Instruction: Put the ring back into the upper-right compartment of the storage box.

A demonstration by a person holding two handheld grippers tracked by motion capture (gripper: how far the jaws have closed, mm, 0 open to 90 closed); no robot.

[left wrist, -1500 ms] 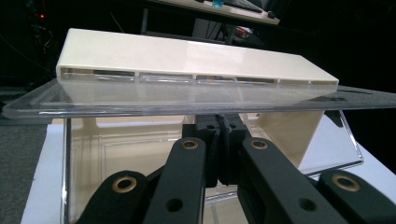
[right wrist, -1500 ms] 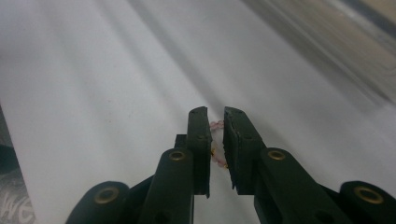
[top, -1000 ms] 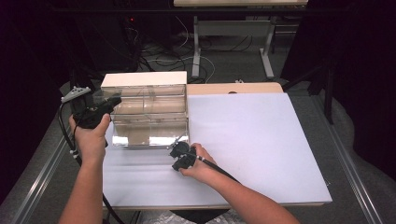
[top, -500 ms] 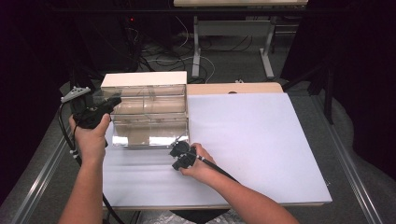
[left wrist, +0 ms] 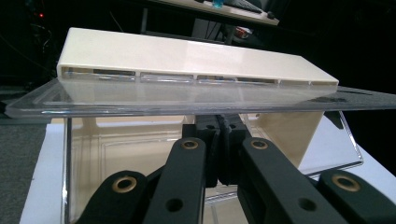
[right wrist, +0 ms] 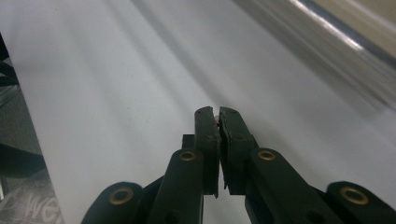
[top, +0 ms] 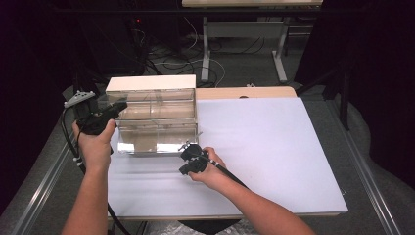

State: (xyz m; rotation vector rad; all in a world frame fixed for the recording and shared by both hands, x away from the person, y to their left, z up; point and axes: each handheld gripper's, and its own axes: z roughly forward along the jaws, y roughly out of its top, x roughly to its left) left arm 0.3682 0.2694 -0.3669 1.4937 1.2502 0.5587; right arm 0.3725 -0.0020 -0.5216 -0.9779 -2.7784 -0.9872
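A clear plastic box (top: 156,125) with a cream back (left wrist: 187,56) stands at the back left of the white board (top: 274,147). Its clear lid (left wrist: 140,100) lies about level. My left gripper (top: 120,105) is at the box's upper left edge; in the left gripper view it (left wrist: 218,122) is shut, its tips just under the lid's near edge. Whether they touch the lid I cannot tell. My right gripper (top: 183,169) rests low over the board in front of the box's right corner. It (right wrist: 217,112) is shut, with a tiny reddish speck showing between the tips.
The box's clear front edge (right wrist: 327,42) runs past the right gripper's right side. Bare white board (right wrist: 116,93) stretches ahead of that gripper. A wooden strip (top: 244,93) borders the board's far edge, with table legs and cables on the floor behind.
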